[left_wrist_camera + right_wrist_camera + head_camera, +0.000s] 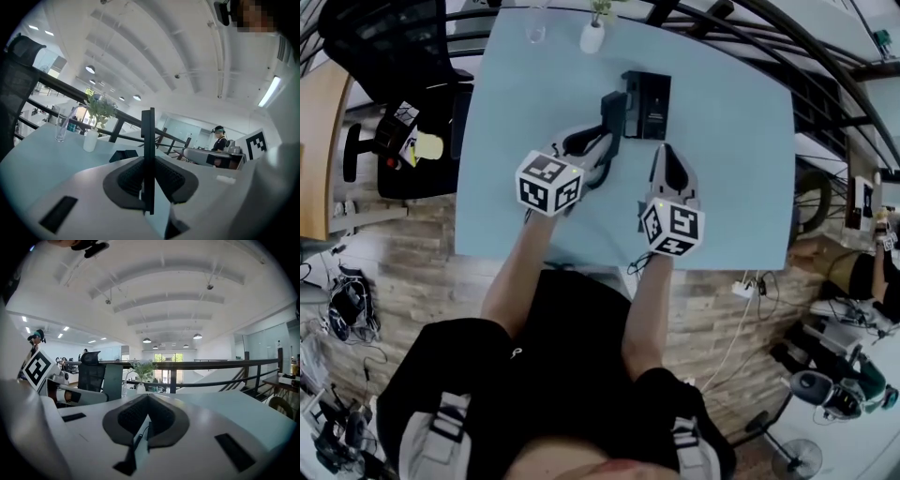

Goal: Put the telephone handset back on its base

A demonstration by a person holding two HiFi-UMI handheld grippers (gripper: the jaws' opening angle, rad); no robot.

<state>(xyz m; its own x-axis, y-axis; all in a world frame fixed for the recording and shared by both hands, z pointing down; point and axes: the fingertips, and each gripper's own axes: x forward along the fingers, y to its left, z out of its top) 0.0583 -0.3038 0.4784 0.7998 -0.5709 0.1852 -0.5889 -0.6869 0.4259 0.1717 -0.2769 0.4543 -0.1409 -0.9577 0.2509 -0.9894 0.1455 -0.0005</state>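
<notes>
The black telephone base (pixel 646 103) lies on the light blue table (pixel 731 169), past both grippers. My left gripper (pixel 605 137) is shut on the black handset (pixel 614 111), which sits just left of the base. In the left gripper view the handset (pixel 148 136) stands edge-on and upright between the pads of the left gripper (pixel 148 161), with the base (pixel 124 154) low behind it. My right gripper (pixel 662 152) hovers near the base's front edge. Its jaws meet at the tips (pixel 148 398) with nothing between them.
A drinking glass (pixel 535 28) and a white vase with a plant (pixel 592 36) stand at the table's far edge. A black office chair (pixel 403 56) is at the table's left. A dark railing (pixel 206 365) runs behind the table.
</notes>
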